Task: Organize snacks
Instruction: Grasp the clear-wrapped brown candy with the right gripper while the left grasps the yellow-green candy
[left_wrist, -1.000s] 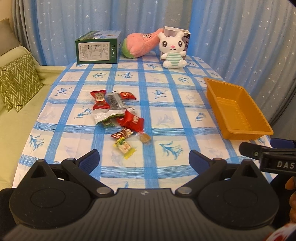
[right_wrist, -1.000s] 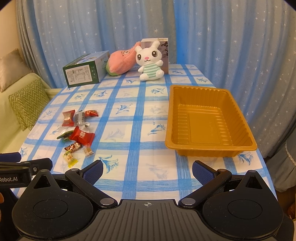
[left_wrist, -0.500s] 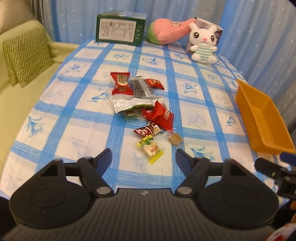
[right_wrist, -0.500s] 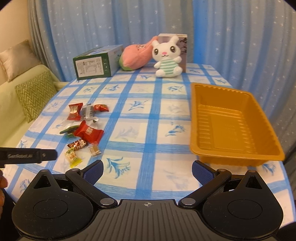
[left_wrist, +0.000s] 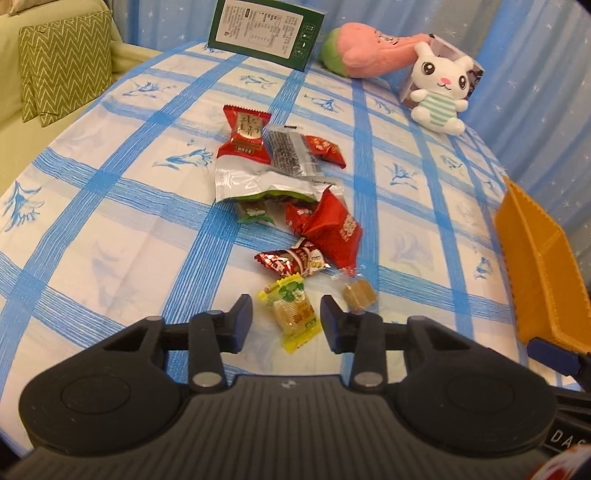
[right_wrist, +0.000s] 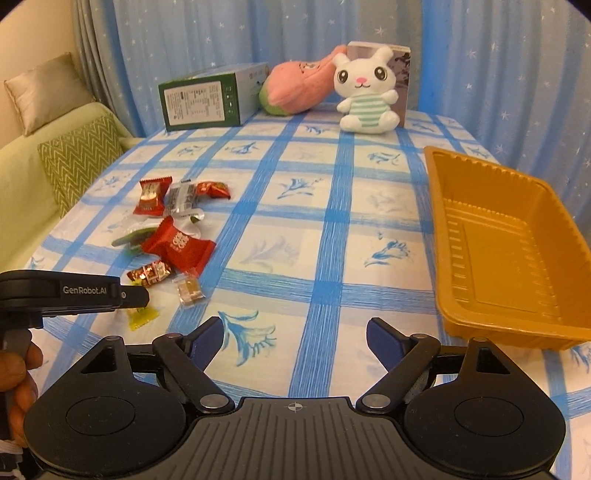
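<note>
Several wrapped snacks lie in a loose pile on the blue-checked tablecloth (left_wrist: 110, 229). My left gripper (left_wrist: 287, 320) is open, its fingers on either side of a yellow-wrapped candy (left_wrist: 293, 312), not closed on it. A clear-wrapped brown candy (left_wrist: 356, 293) lies just right of it, with a red packet (left_wrist: 328, 229) beyond. My right gripper (right_wrist: 295, 341) is open and empty over the table's front edge. The empty orange tray (right_wrist: 509, 314) sits to its right. In the right wrist view, the left gripper (right_wrist: 136, 297) covers part of the yellow candy (right_wrist: 142, 317).
A green box (left_wrist: 266, 31), a pink plush (left_wrist: 369, 51) and a white bunny plush (left_wrist: 439, 94) stand at the table's far end. A sofa with a green zigzag cushion (left_wrist: 62, 62) is on the left. Blue curtains hang behind.
My left gripper has moved forward and down to the pile, and its jaws have narrowed around the yellow candy. The right gripper has shifted slightly left and stays open.
</note>
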